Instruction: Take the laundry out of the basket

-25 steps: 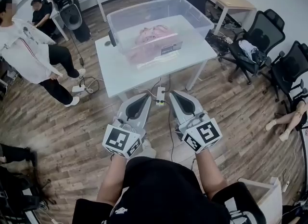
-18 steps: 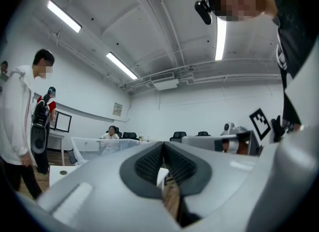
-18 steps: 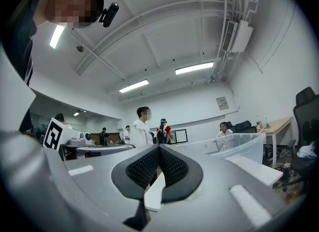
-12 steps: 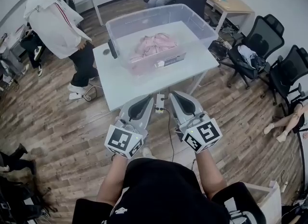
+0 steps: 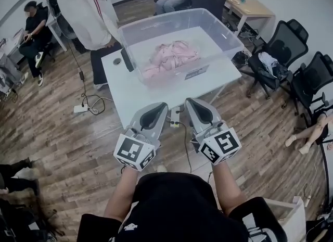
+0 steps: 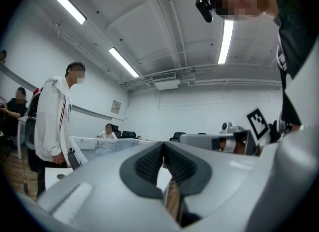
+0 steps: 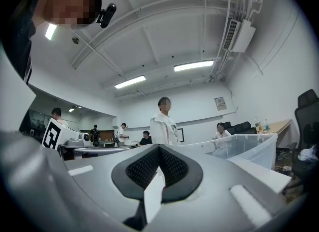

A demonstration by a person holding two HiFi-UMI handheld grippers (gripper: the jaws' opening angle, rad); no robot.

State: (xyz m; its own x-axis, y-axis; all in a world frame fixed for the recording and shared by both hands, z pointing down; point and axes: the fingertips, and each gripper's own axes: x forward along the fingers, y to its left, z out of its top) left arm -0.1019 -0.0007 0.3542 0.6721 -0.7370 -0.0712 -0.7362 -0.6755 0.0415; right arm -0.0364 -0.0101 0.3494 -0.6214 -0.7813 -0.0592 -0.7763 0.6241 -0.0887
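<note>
A clear plastic basket point(image 5: 229, 32) stands on a white table point(image 5: 136, 94), and pink laundry point(image 5: 174, 56) lies bunched inside it. Both grippers hover side by side over the wooden floor, short of the table's near edge and pointing at it. My left gripper point(image 5: 159, 106) is shut with nothing between its pads. My right gripper point(image 5: 189, 102) is likewise shut and holds nothing. In the left gripper view the basket point(image 6: 102, 144) shows far off beyond the meeting jaws of the left gripper point(image 6: 163, 144). The right gripper view has the basket point(image 7: 249, 148) to the right of the right gripper point(image 7: 158, 147).
A person in a white jacket point(image 5: 85, 5) stands at the table's far left corner. A black object point(image 5: 127, 59) leans by the basket. A power strip point(image 5: 176, 117) and cables lie under the near edge. Black office chairs point(image 5: 278, 40) crowd the right; seated people are behind.
The person in the white jacket has walked from the left side round to the table's far left corner. Both grippers stay shut in about the same place.
</note>
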